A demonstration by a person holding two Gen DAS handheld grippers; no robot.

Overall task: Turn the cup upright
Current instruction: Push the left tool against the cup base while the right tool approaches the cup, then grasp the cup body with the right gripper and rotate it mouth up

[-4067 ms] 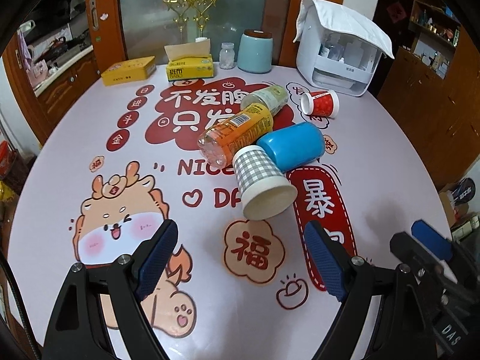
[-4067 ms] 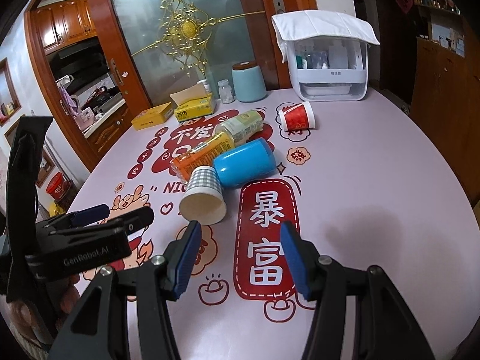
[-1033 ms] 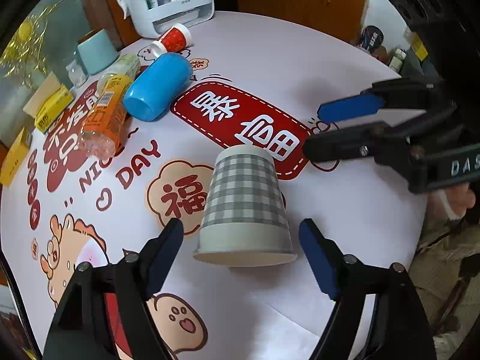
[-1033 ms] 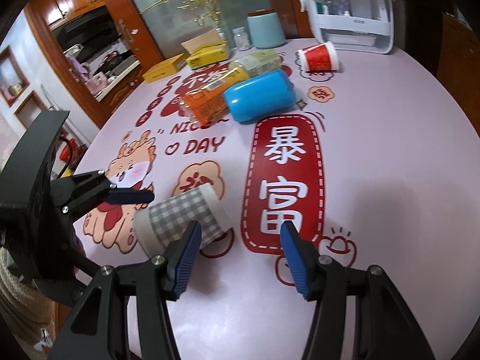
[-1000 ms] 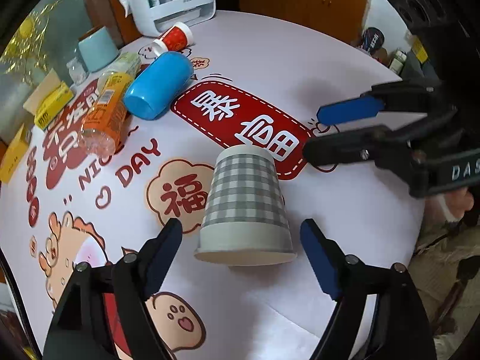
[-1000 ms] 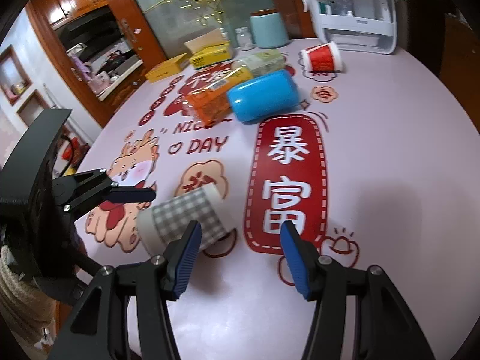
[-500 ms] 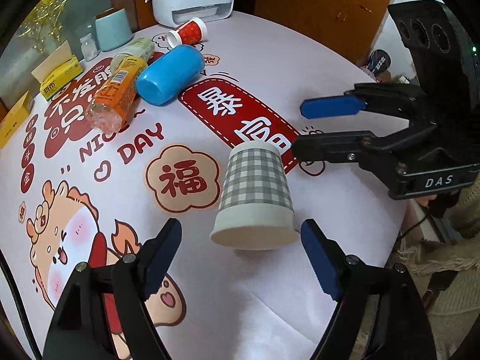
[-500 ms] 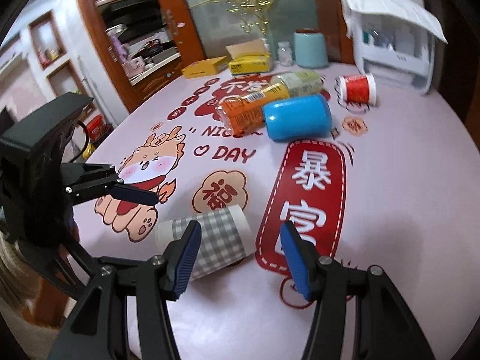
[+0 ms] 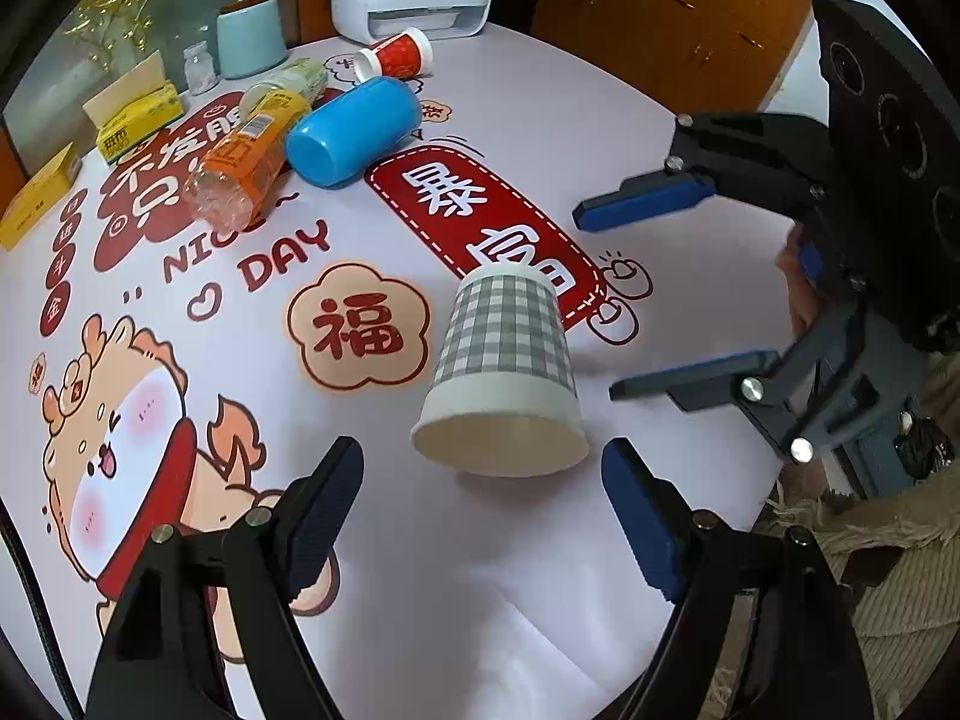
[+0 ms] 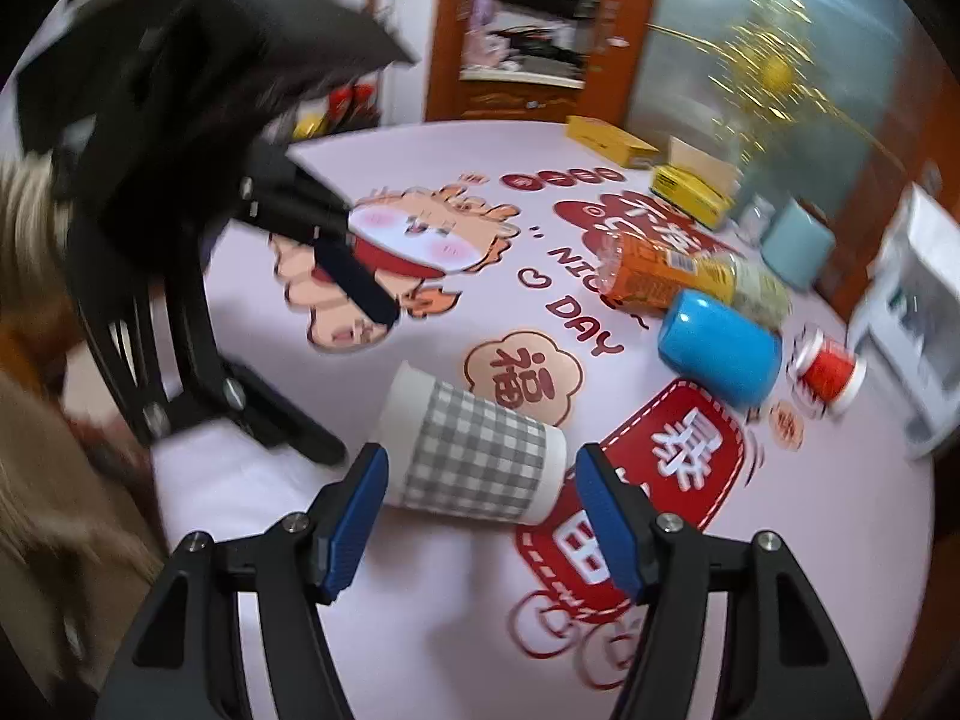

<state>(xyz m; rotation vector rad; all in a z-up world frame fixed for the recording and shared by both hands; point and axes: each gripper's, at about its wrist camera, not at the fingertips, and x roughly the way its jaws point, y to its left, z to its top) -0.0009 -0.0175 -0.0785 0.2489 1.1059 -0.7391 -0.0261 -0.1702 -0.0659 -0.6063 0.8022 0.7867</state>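
Right now the left gripper [image 9: 483,495] sits low at the near edge of the table [image 9: 600,138], its blue pads spread wide with nothing between them, lined up straight on the open mouth of the checked paper cup [image 9: 503,369]. That cup lies on its side near the table's front, mouth toward the left gripper, base pointing at the red banner print, clear of everything else. Moving across, the right gripper [image 10: 480,510] comes in from the side, also released, one pad by the rim end and one by the base end, so the cup's length sits roughly between its jaws without either pad clearly touching. That side-on approach looks chosen for a grasp across the wall, which would let a wrist turn stand it up; an end-to-end pinch could crush thin paper. Farther back, the orange bottle [image 9: 240,165], blue tumbler [image 9: 354,132] and red cup [image 9: 396,54] lie well apart from the action.
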